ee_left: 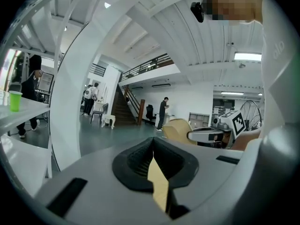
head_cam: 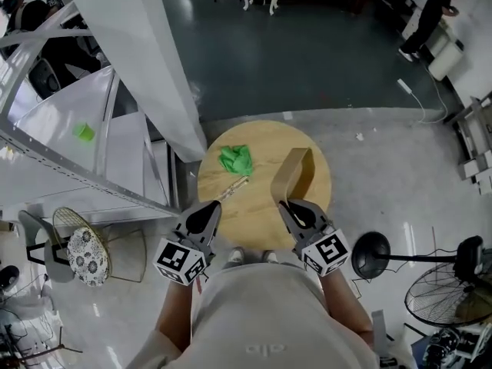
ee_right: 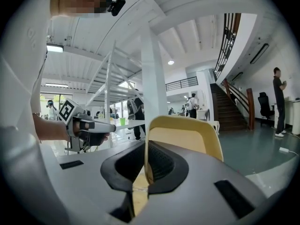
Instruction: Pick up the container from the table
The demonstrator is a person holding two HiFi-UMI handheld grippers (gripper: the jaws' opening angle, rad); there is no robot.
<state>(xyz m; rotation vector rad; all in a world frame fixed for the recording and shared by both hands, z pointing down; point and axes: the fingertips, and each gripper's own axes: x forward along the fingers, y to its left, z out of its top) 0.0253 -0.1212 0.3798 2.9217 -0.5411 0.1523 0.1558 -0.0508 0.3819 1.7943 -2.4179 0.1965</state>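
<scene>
The right tongs (head_cam: 290, 204) are pinched nearly shut on the wall of the tan container (head_cam: 294, 174), which hangs tilted over the round tabletop (head_cam: 250, 210). I'd say the lift is under way. The next move calls for a firm grip while raising it clear. The left tongs (head_cam: 211, 209) are closed on nothing.

Pale grey shells and black ribbed fingers (ee_right: 164, 163) mark my left gripper (head_cam: 209, 210) and right gripper (head_cam: 290, 208). Each cube (head_cam: 181, 261) behind them carries black-and-white square markers. The container (head_cam: 294, 174) is pale tan, and creamy yellow along its rim in the right gripper view. The round tabletop (head_cam: 257, 210) is light blond wood, and the crumpled thing (head_cam: 235, 159) on it is bright green. The floor (head_cam: 307, 60) runs from dark blue-grey to glossy pale grey.
</scene>
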